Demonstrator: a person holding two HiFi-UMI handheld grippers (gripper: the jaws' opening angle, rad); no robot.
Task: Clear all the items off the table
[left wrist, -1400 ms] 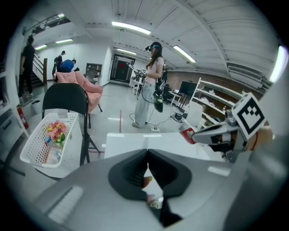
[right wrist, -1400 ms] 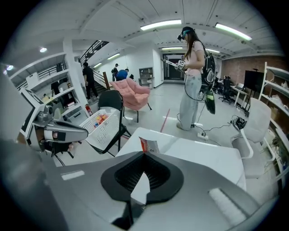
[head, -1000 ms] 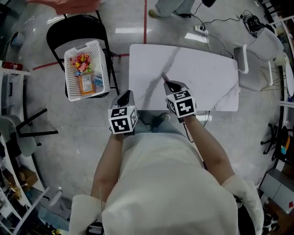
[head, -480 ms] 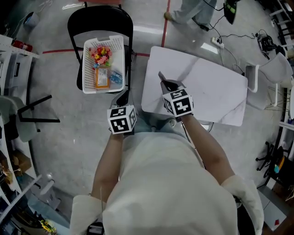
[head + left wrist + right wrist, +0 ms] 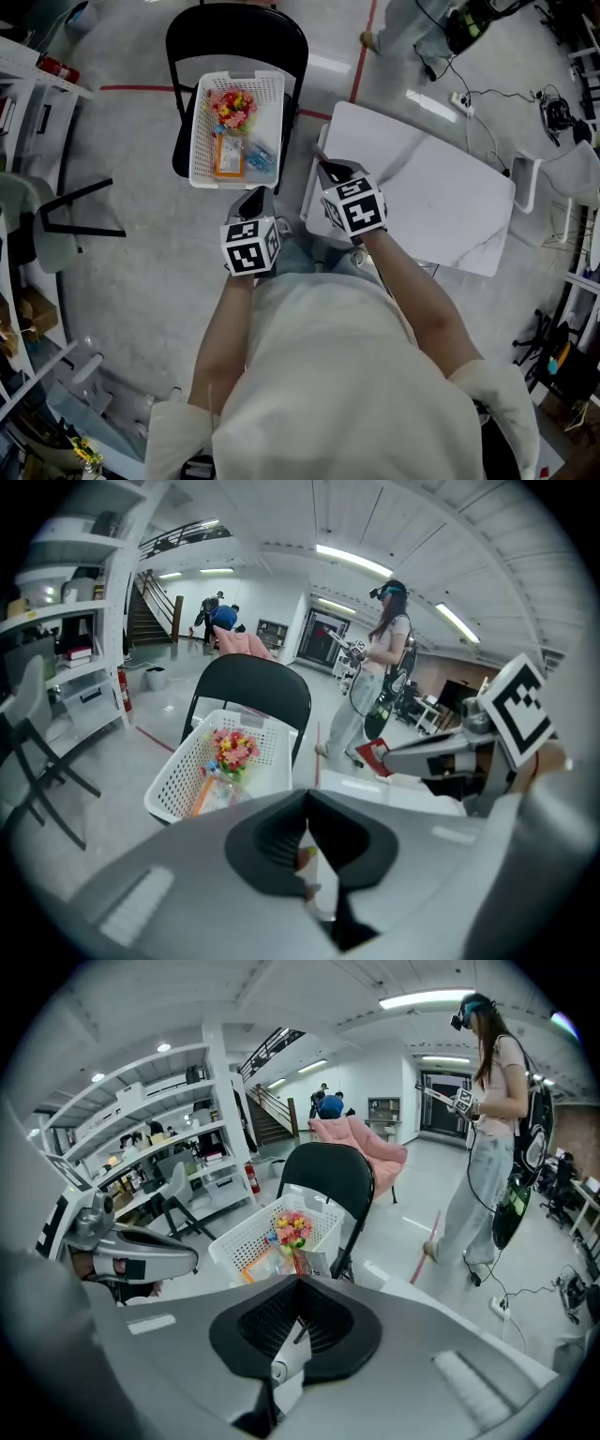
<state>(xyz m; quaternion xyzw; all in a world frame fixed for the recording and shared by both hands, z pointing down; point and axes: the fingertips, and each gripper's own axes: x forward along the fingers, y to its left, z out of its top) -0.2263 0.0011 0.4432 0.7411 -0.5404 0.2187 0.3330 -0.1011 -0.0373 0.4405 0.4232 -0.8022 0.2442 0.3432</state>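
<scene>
A white basket (image 5: 201, 131) with a flower toy, an orange packet and other small items sits on a black chair (image 5: 234, 33). The white marble table (image 5: 441, 206) has a bare top. My right gripper (image 5: 325, 174) hangs at the table's left corner, shut on a small red and silver packet (image 5: 309, 1262). That gripper and its packet (image 5: 373, 757) also show in the left gripper view. My left gripper (image 5: 252, 199) hovers just below the basket with its jaws together (image 5: 307, 797). A small coloured bit shows in the slit between them; I cannot identify it.
Shelving (image 5: 28, 56) stands at the left, with a second black chair (image 5: 66, 225) beside it. A white chair (image 5: 562, 159) and cables (image 5: 469, 98) lie right of the table. Another person with grippers (image 5: 492, 1119) stands beyond the table.
Both grippers have moved left, away from the table top and towards the basket. The right gripper now sits at the table's left corner, still shut on the packet.
</scene>
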